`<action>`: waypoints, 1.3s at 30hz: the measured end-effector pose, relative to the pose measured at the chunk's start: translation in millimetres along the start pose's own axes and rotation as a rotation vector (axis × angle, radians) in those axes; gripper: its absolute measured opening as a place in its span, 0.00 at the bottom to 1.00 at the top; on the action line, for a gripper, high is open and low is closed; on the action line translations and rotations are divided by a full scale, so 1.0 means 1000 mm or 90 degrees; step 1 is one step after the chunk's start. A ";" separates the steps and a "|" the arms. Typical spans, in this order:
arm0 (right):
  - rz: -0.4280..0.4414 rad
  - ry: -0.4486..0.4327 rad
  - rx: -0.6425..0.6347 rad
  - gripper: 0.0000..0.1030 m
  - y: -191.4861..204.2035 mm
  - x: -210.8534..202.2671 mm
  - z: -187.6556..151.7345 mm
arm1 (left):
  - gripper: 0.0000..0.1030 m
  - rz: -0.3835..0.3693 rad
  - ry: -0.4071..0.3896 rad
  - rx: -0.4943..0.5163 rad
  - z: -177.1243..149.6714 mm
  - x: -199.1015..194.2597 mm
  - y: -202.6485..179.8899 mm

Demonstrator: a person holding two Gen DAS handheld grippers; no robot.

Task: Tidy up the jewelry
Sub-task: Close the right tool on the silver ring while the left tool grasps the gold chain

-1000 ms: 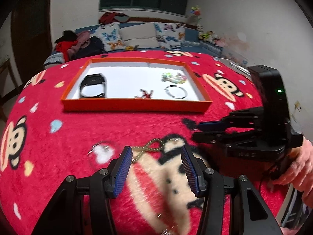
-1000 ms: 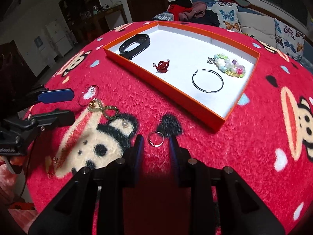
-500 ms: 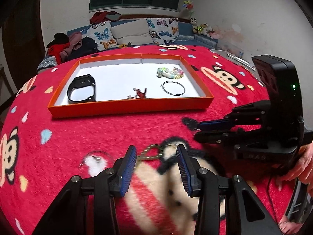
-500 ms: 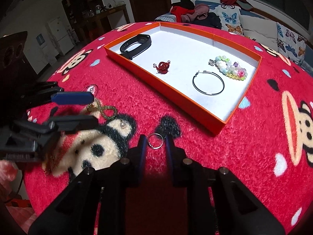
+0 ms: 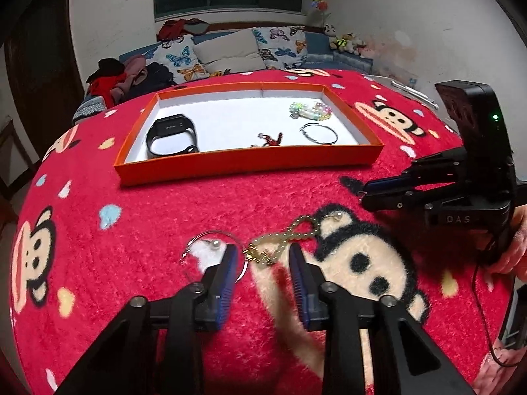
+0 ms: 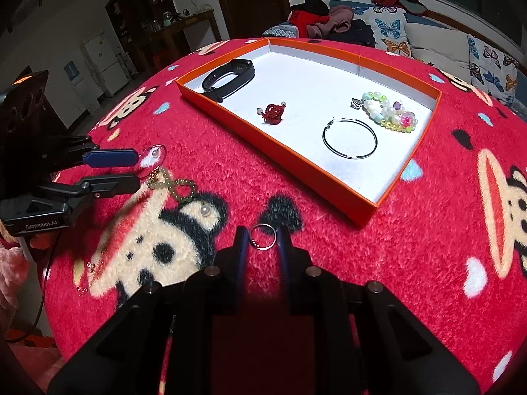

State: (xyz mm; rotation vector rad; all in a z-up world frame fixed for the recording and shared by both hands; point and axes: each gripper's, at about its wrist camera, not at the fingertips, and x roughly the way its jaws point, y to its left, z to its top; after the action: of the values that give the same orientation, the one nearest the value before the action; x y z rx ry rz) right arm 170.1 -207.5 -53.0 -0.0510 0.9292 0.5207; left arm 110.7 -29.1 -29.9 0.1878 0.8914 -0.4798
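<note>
Red cartoon-monkey blanket (image 5: 138,204), left wrist view: orange tray (image 5: 250,161) toward the far edge, holding a black band (image 5: 173,135), a hoop and beads. Left gripper (image 5: 263,256) is seen at the near edge, jaws just closing but still apart around the gold chain's (image 5: 280,242) clasp end; a pearl hoop (image 5: 210,247) lies beside.

Right wrist view: right gripper (image 6: 262,238), jaws narrowed about a small ring (image 6: 262,237), contact not certain. Step judged: pick-up; lifting to the tray is called for.

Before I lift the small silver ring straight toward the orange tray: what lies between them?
Only bare red plush blanket between the small silver ring and the orange tray, per the right wrist view.
</note>
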 end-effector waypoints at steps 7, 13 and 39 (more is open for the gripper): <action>0.002 -0.001 0.003 0.17 -0.001 0.000 0.001 | 0.19 0.022 0.009 -0.019 0.006 0.011 0.003; 0.009 -0.003 0.009 0.18 -0.002 0.000 0.000 | 0.19 0.037 0.010 0.021 0.005 0.018 -0.010; 0.011 -0.005 0.014 0.19 -0.002 0.000 0.000 | 0.19 0.030 0.014 0.010 0.000 0.011 -0.011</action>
State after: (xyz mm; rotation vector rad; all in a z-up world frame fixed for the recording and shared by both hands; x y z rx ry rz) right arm 171.1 -209.4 -52.8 -0.0206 0.9276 0.5267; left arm 111.3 -42.0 -37.8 0.2289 0.9027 -0.4419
